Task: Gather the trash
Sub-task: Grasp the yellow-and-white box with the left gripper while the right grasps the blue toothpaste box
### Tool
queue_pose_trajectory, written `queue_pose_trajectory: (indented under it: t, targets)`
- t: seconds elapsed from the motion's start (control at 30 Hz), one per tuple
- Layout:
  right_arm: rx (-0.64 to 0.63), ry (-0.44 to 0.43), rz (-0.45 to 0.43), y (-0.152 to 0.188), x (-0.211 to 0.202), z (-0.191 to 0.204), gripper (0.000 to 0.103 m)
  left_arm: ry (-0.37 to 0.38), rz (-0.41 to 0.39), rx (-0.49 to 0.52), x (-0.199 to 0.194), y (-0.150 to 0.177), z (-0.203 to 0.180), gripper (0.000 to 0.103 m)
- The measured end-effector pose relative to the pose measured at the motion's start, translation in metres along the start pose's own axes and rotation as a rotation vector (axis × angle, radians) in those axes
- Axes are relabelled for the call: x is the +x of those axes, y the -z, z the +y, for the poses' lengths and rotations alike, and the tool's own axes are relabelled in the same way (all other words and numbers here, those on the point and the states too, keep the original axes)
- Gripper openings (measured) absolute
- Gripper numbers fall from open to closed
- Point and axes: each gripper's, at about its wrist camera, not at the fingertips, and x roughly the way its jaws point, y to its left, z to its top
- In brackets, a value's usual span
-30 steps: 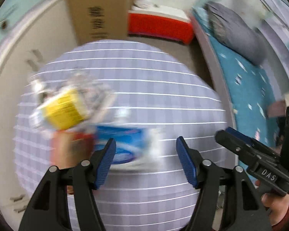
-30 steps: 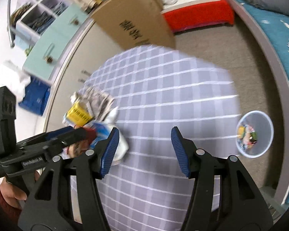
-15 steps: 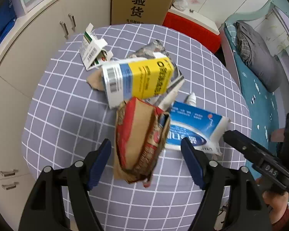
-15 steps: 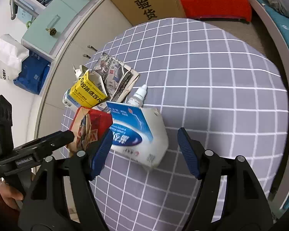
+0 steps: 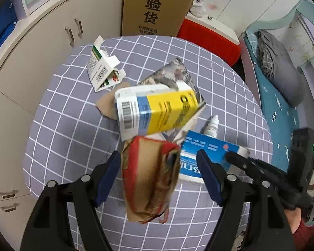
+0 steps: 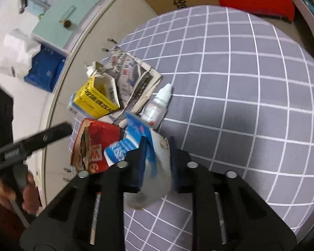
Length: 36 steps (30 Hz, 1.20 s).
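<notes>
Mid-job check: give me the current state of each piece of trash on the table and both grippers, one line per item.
Left gripper: open, jaws astride the red-brown paper bag, not pressing.
Right gripper: closing on the blue-white packet.
Red-brown paper bag: crumpled, mouth open, on the table.
Blue-white packet: squeezed between the right jaws.
Yellow carton: top torn open, lying on the folded newspaper.
Folded newspaper: creased, flat.
Dropper bottle: capped, lying down.
White-green box: flaps open.

The trash pile [image 6: 119, 108] crowds the table's [image 6: 251, 104] cabinet side; the far half looks passable.
</notes>
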Motion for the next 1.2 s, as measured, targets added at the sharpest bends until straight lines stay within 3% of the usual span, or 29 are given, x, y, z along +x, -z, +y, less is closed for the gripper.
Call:
queue_pose_trajectory:
  t: [0.17, 0.27, 0.37, 0.6, 0.7, 0.77, 0.83, 1.03, 1.2]
  targets:
    - [0.031, 0.034, -0.095, 0.001, -0.042, 0.0, 0.004, 0.027, -0.019, -0.068, 0.002, -0.006, 0.019, 0.073]
    - [0.0, 0.117, -0.162, -0.004, -0.063, 0.01, 0.004, 0.068, -0.032, -0.117, 0.003, -0.012, 0.029, 0.073]
    - [-0.037, 0.154, -0.184, -0.012, -0.068, 0.018, 0.004, 0.083, -0.049, -0.095, 0.005, -0.02, 0.027, 0.073]
    - [-0.034, 0.14, -0.171, -0.017, -0.06, 0.022, 0.004, 0.08, -0.075, -0.008, 0.011, -0.028, 0.016, 0.073]
    - [-0.028, 0.136, -0.163, -0.017, -0.058, 0.023, 0.004, 0.121, -0.077, -0.003, 0.014, -0.031, 0.015, 0.062]
    - [-0.028, 0.135, -0.162, -0.017, -0.057, 0.024, 0.004, 0.121, -0.066, 0.013, 0.018, -0.033, 0.012, 0.045]
    - [-0.027, 0.137, -0.163, -0.017, -0.057, 0.025, 0.004, 0.139, -0.039, 0.002, 0.025, -0.034, 0.011, 0.037]
    - [-0.026, 0.137, -0.165, -0.015, -0.057, 0.027, 0.004, 0.235, -0.003, 0.018, 0.024, -0.03, -0.004, 0.02]
    - [-0.017, 0.145, -0.172, -0.01, -0.062, 0.023, 0.004, 0.273, 0.021, 0.113, 0.019, -0.019, -0.046, 0.007]
